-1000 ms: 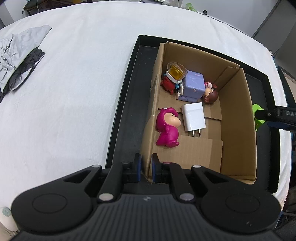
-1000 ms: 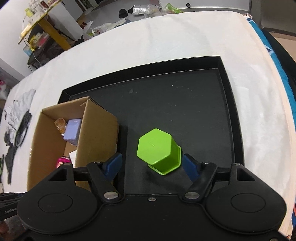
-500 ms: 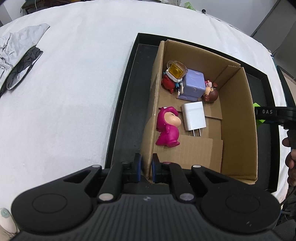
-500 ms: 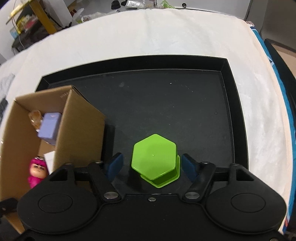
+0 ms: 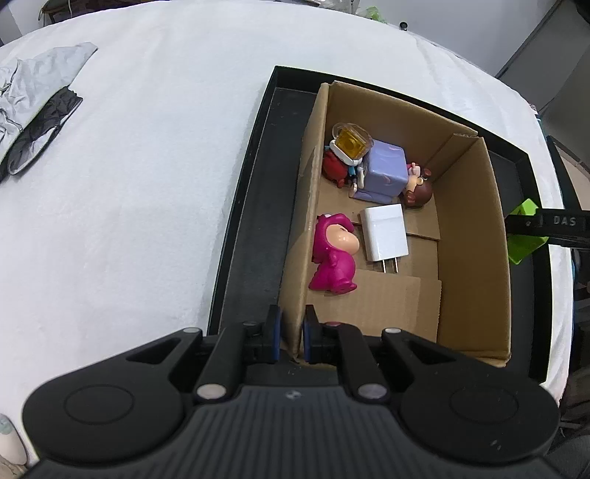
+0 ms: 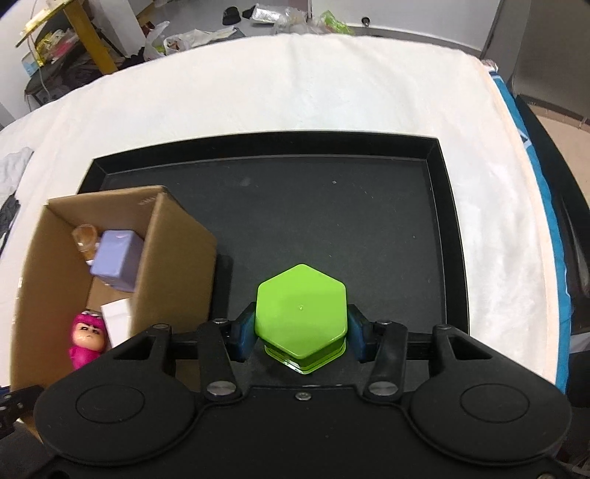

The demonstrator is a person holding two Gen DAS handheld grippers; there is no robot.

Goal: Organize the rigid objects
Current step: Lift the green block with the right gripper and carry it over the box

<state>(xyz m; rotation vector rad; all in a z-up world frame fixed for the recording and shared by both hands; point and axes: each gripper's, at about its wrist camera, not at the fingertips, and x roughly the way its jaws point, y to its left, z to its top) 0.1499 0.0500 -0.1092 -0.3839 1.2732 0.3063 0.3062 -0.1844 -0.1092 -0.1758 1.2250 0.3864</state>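
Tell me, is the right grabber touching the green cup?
Touching. In the right wrist view, both blue pads of the right gripper press against opposite sides of the green hexagonal cup, with no gap on either side.

White cloth-covered surface point(image 5: 147, 165) bearing a crumpled grey and black garment point(image 5: 33, 110) at its far left edge. Beyond the surface: a yellow-legged table point(image 6: 84, 40) piled with clutter, and plastic bags point(image 6: 191, 35) on the floor.
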